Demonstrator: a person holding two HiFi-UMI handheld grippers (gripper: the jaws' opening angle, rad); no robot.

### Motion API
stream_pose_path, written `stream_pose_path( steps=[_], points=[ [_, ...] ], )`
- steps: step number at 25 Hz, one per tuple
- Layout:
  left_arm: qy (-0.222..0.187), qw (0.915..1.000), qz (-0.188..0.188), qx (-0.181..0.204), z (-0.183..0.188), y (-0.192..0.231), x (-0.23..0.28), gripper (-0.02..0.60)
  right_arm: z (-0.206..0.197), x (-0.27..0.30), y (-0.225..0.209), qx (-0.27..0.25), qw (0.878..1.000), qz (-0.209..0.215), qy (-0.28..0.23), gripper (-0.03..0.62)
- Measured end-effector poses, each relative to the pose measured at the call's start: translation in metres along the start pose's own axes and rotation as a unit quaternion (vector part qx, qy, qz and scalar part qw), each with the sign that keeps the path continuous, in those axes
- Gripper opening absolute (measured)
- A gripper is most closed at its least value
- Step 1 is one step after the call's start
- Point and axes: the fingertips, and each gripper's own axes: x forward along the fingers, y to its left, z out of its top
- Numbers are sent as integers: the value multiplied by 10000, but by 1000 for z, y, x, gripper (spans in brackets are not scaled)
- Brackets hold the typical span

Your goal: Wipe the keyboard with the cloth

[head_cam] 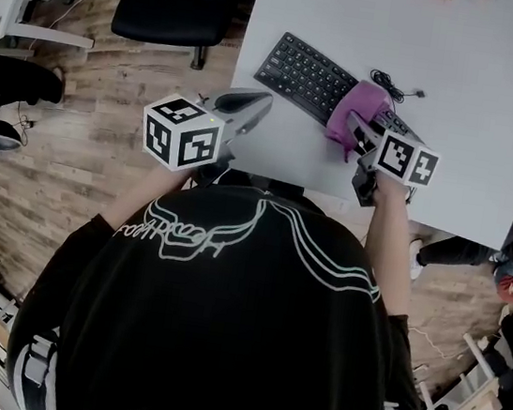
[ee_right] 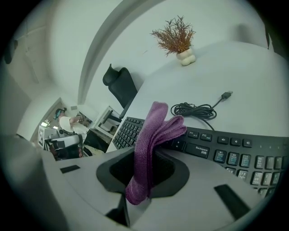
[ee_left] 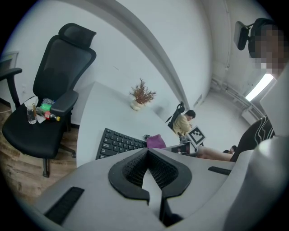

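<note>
The right tool [ee_right: 143, 173] pinches a purple cloth [ee_right: 151, 140] between its jaws. The cloth's free end folds forward onto the black keyboard [ee_right: 235, 155], touching the keys near the backspace key. The keyboard lies at an angle on the white worktop [head_cam: 447, 65], with its coiled cable [ee_right: 195, 109] just behind it. The left tool [ee_left: 147, 155] has its jaws together on nothing and hangs at the worktop's near edge, apart from the keyboard.

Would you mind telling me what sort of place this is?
Most likely an office: a white desk with a keyboard, a black swivel chair beside it, and a person seated in the background.
</note>
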Motion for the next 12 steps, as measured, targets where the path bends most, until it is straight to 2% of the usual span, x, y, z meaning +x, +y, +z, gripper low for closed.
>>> stream_pose_path(
  steps=[12],
  points=[
    [119, 9997, -185, 99, 0, -9, 12, 5, -11, -12, -17, 176, 9995, -262, 18, 61]
  ],
)
